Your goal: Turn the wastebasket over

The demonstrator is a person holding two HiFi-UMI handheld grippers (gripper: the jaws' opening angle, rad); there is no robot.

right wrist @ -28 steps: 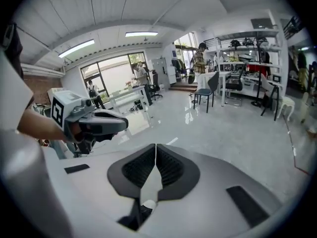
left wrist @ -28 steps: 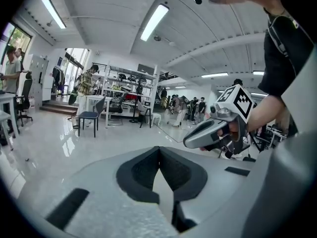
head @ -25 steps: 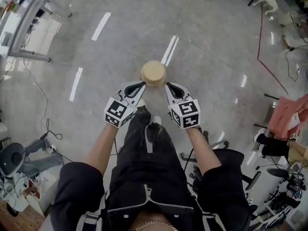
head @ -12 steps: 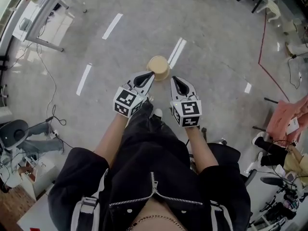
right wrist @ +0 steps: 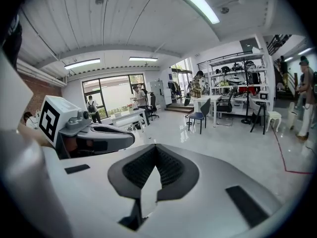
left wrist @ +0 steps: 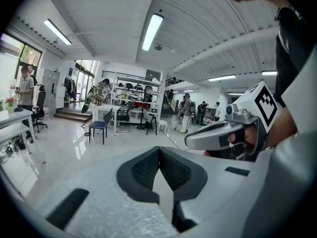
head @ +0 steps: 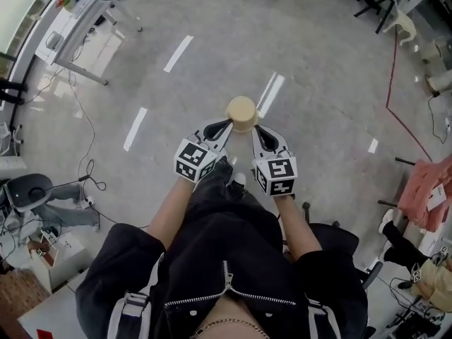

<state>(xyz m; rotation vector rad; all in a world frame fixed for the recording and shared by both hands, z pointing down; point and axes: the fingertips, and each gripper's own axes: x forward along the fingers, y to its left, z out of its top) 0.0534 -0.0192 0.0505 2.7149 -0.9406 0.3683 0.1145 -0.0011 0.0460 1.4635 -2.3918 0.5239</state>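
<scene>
A small beige wastebasket (head: 241,113) stands on the grey floor in the head view, its flat round top face toward me. My left gripper (head: 224,127) and right gripper (head: 258,134) hover side by side above its near side, apart from it. Both are shut with nothing between the jaws. In the left gripper view the shut left gripper (left wrist: 159,150) points out across the room, with the right gripper (left wrist: 218,135) beside it. In the right gripper view the shut right gripper (right wrist: 156,150) points the same way, the left gripper (right wrist: 99,135) alongside. Neither gripper view shows the basket.
A metal-legged table (head: 78,13) and loose cables (head: 78,119) lie at the left, a red cable (head: 395,97) and pink cloth (head: 424,189) at the right. White stripes (head: 176,54) mark the floor. Chairs (left wrist: 99,125), shelving (right wrist: 237,90) and standing people fill the far room.
Both grippers have risen and drawn back from the wastebasket's sides, staying shut and empty. The basket stays on the floor and looks smaller below them.
</scene>
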